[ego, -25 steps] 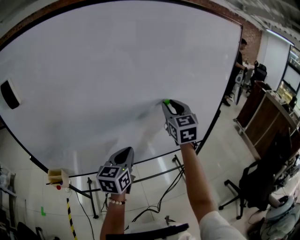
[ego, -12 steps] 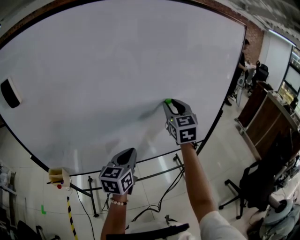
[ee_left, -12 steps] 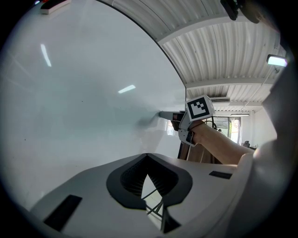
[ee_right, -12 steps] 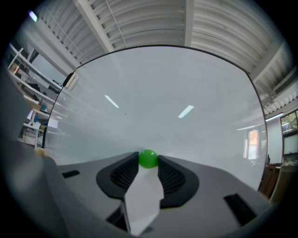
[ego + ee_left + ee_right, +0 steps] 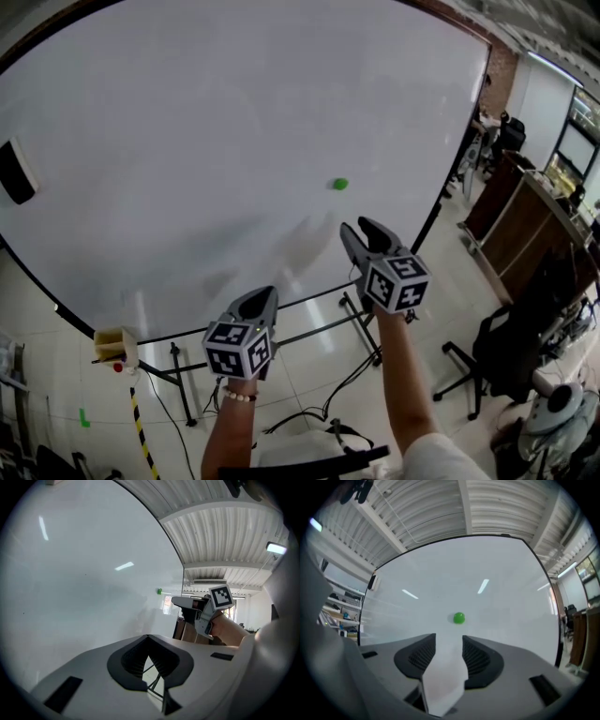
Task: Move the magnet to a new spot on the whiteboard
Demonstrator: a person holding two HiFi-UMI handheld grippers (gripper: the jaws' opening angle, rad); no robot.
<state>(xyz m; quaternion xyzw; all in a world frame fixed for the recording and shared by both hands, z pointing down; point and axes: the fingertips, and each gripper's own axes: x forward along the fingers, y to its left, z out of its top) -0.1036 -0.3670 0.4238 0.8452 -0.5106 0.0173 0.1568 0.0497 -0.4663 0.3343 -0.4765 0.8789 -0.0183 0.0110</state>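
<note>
1. Head view: the green magnet [image 5: 340, 184] sits on the whiteboard [image 5: 187, 141], apart from my right gripper [image 5: 362, 226], at its eleven o'clock.
2. Left gripper view: my left gripper [image 5: 148, 637] is clenched on nothing.
3. Right gripper view: the jaws have just been opening and stand released and empty, with the magnet at twelve o'clock.

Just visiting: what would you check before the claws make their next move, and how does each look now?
1. Green magnet stuck on whiteboard: ok.
2. Jaws of right claw have just been opening, nothing between them: ok.
3. Gap from right claw to magnet: ok.
4. Jaws of left claw together, empty: ok.
5. Whether the magnet will stay without sliding: cannot tell.
</note>
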